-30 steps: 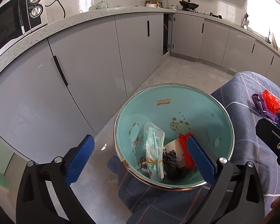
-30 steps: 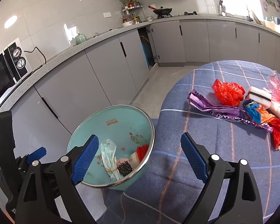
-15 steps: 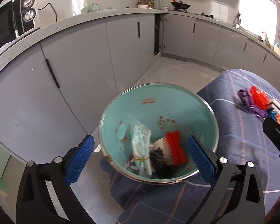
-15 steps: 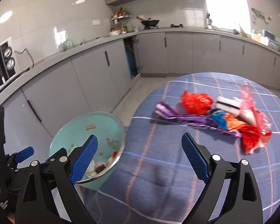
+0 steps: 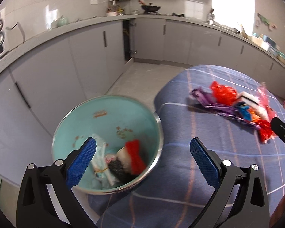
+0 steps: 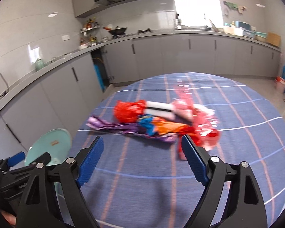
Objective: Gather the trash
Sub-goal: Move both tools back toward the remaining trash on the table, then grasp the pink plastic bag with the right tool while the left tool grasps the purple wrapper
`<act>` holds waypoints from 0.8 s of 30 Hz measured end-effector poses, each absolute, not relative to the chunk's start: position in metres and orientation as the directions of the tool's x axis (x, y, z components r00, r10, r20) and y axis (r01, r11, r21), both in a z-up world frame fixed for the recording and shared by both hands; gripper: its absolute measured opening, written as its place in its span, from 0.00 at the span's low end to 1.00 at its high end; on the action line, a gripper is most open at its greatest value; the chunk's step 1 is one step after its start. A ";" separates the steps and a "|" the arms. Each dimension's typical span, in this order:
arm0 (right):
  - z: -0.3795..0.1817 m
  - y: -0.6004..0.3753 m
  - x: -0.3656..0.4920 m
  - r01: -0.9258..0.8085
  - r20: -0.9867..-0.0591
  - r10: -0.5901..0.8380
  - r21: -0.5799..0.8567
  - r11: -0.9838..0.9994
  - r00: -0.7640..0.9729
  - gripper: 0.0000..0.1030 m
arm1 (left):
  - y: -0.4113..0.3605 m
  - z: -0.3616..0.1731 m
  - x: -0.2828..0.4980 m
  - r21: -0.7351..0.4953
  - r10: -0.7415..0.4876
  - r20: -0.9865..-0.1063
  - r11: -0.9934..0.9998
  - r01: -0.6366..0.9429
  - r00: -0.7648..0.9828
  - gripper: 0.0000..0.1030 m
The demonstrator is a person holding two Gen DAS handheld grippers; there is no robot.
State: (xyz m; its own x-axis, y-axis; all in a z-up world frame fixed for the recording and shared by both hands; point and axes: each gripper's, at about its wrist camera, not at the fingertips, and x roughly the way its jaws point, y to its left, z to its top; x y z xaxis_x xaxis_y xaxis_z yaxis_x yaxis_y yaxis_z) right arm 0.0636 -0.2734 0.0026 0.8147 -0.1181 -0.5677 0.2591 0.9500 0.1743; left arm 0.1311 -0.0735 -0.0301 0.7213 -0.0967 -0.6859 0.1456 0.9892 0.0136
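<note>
The left hand-held gripper (image 5: 142, 157) was released, its blue pads spread wide with nothing between them. In the left wrist view it occupied the lower part of the frame; the left pad overlapped the teal bin (image 5: 106, 144) at lower centre-left, while the right pad stood over the blue checked tablecloth (image 5: 180, 171).

The teal bin had a metal rim and stood at the edge of the table (image 5: 228, 195), against the hanging cloth, with the grey floor (image 5: 142, 77) behind it. Inside it lay collected trash: a pale wrapped packet (image 5: 99, 159) bound with a band, a dark crumpled item (image 5: 116, 168), a white piece and a red piece (image 5: 134, 155). These items were blurred, so no finer detail could be read.

The right hand-held gripper (image 6: 142, 157) was also released. Its jaws had just been closing slightly, and no item lay between the pads. In the right wrist view it sat low in the frame over bare tablecloth, just short of the trash pile.

The remaining trash lay on the table at the centre of the right wrist view, in one loose heap: a red plastic bag (image 6: 128, 110) at the left end, a purple wrapper (image 6: 112, 126) along the near side, a blue and orange wrapper (image 6: 155, 126) in the middle, a white and black block (image 6: 161, 110) behind it, and pink-red transparent film (image 6: 201, 121) at the right end. The same heap appeared at the right of the left wrist view, well apart from the bin.

Grey cabinets (image 6: 161, 57) ran along the top of both views.
</note>
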 end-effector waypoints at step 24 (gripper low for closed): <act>-0.025 -0.369 0.110 0.376 -0.685 -0.157 0.182 0.908 0.712 0.51 | -0.176 -0.045 0.228 -0.047 -0.209 -0.706 0.967 0.250 0.677 0.78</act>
State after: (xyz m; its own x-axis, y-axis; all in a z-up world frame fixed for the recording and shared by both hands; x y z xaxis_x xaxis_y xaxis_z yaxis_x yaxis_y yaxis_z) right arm 0.1102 -0.3688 -0.0253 0.7118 -0.1572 -0.6846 0.3761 0.9084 0.1825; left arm 0.2278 -0.1755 -0.0451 0.6771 -0.2087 -0.7057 0.2495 0.9672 -0.0466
